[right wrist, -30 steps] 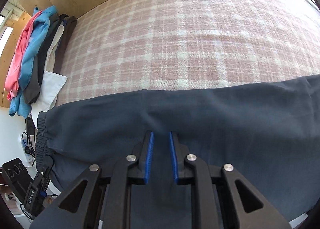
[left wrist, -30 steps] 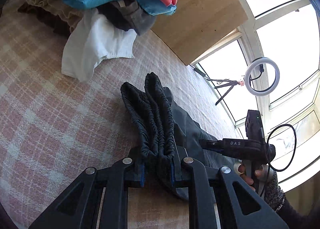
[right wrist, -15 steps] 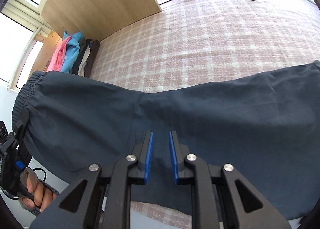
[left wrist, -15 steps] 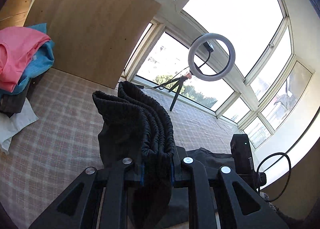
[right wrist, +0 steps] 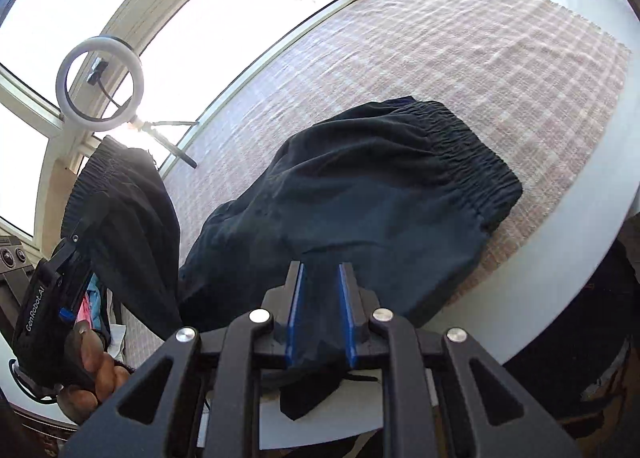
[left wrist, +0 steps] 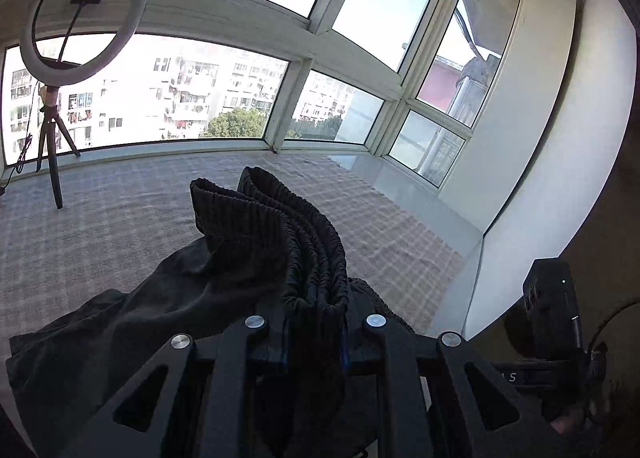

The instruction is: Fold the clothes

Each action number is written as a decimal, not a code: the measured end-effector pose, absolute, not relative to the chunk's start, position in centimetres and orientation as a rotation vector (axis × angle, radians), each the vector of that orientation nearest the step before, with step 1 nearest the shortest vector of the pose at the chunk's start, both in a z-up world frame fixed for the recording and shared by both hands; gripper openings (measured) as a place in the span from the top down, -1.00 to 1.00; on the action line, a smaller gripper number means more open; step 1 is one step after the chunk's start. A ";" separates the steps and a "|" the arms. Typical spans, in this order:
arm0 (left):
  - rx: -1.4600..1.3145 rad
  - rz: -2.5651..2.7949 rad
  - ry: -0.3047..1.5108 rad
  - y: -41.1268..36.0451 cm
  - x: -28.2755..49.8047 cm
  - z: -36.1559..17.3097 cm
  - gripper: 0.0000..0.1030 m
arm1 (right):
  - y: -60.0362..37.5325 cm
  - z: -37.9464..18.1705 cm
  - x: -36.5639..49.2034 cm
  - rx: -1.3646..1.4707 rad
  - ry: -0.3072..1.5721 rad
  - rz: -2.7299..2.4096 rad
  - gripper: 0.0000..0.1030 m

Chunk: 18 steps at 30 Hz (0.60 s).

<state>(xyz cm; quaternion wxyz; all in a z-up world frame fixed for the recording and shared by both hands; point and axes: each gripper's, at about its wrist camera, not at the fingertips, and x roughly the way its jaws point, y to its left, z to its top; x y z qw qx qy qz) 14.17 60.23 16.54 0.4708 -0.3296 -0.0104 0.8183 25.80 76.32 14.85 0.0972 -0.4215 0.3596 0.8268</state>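
A pair of dark navy pants with an elastic waistband lies partly on the pink plaid surface. My left gripper is shut on the bunched waistband and holds it up in the air. It also shows at the left of the right wrist view with cloth hanging from it. My right gripper is shut on a fold of the pants near the front edge. The other waistband end rests on the plaid surface.
A ring light on a tripod stands at the back by the windows. A white ledge borders the plaid surface at right. A white wall rises to the right. Folded coloured clothes peek out behind the left gripper.
My left gripper has lifted the waistband and swung it right toward the other end; the clothes pile has left its view. The pants have doubled over in the right wrist view.
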 end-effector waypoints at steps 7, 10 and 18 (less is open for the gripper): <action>-0.906 2.008 0.264 68.5 18.3 12.1 0.60 | 82.1 13.9 28.9 -1.179 1.114 2.413 0.66; -0.950 1.996 0.370 70.0 19.0 11.4 0.49 | 83.3 14.3 29.1 -1.157 1.117 2.441 0.66; -0.862 1.841 0.268 67.4 22.4 15.0 0.20 | 86.0 14.4 28.3 -1.106 1.227 2.491 0.54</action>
